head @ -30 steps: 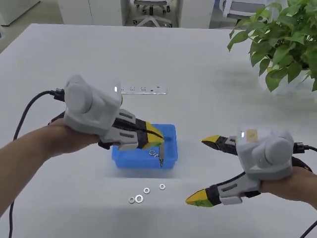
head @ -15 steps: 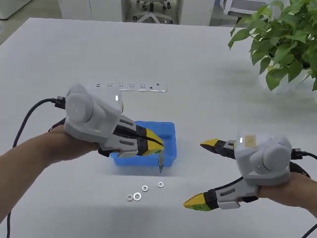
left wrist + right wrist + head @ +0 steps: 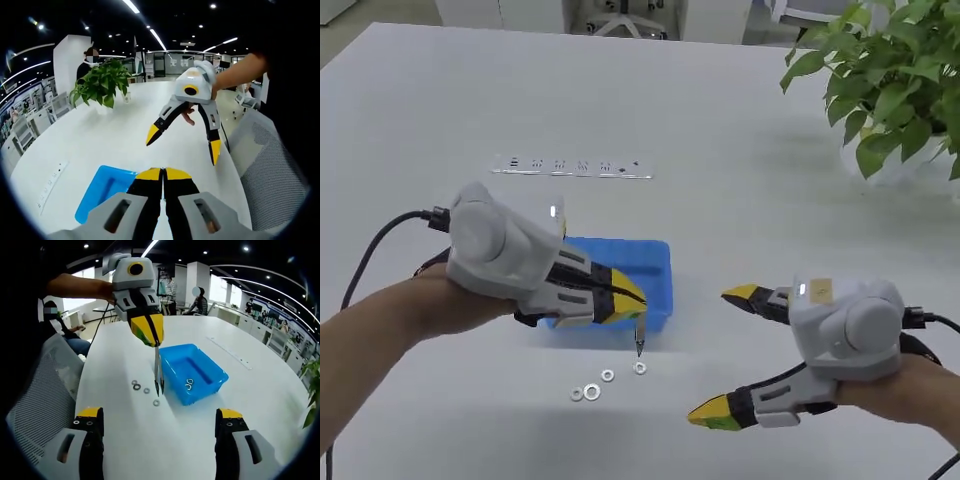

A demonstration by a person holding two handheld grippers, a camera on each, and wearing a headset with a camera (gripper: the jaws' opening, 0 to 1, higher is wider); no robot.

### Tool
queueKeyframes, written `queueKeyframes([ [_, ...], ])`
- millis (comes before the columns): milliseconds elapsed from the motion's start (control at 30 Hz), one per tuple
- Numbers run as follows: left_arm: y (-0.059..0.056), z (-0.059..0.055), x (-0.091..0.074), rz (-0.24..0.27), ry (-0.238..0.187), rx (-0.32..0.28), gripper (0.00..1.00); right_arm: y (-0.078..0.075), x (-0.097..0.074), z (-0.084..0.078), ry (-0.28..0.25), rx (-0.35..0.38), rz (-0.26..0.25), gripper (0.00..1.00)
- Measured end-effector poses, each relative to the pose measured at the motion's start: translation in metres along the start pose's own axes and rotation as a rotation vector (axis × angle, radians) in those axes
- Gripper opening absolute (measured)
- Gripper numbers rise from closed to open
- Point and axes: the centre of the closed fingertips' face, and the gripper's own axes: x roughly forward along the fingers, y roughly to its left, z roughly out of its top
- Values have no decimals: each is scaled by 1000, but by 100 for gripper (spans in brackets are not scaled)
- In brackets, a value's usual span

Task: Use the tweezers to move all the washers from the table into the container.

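Jaws of the left gripper (image 3: 623,296), at the centre of the head view, pinch slim metal tweezers (image 3: 639,340). Their long axis is vertical, tips down, just above flat ring washers (image 3: 592,391) beside the blue plastic container (image 3: 658,262). The right gripper (image 3: 722,353), lower right, is spread.

Left gripper view: the yellow-tipped jaws meet.

Right gripper view: the tweezers point frame-down, and washers lie inside the container.

Container (image 3: 620,242): bright blue.
Washers (image 3: 592,391): silver.
Tweezers (image 3: 639,340): steel grey.
Left gripper (image 3: 638,296), right gripper (image 3: 710,353): pale grey bodies, black jaws, yellow tips.
Table (image 3: 770,180): plain white.
Potted plant (image 3: 890,80): green leaves.
Power strip (image 3: 575,167): white.
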Motion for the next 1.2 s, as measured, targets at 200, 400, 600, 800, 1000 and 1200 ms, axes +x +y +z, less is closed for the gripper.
queueKeyframes([
  [200,-2,-3,4,-9,1,0,3,2,0,-3,4,6,3,92],
  [400,-5,-8,9,-20,5,-2,3,1,1,-4,6,11,3,92],
  [600,-8,-13,12,-30,13,-3,3,2,1,-6,11,17,4,91],
  [800,-9,-13,13,-30,2,-14,3,3,1,-9,19,21,7,91],
  [1000,-10,-14,12,-31,2,-12,3,3,1,-10,23,20,7,90],
  [1200,-11,-13,10,-32,1,-13,3,4,2,-9,25,17,7,90],
])
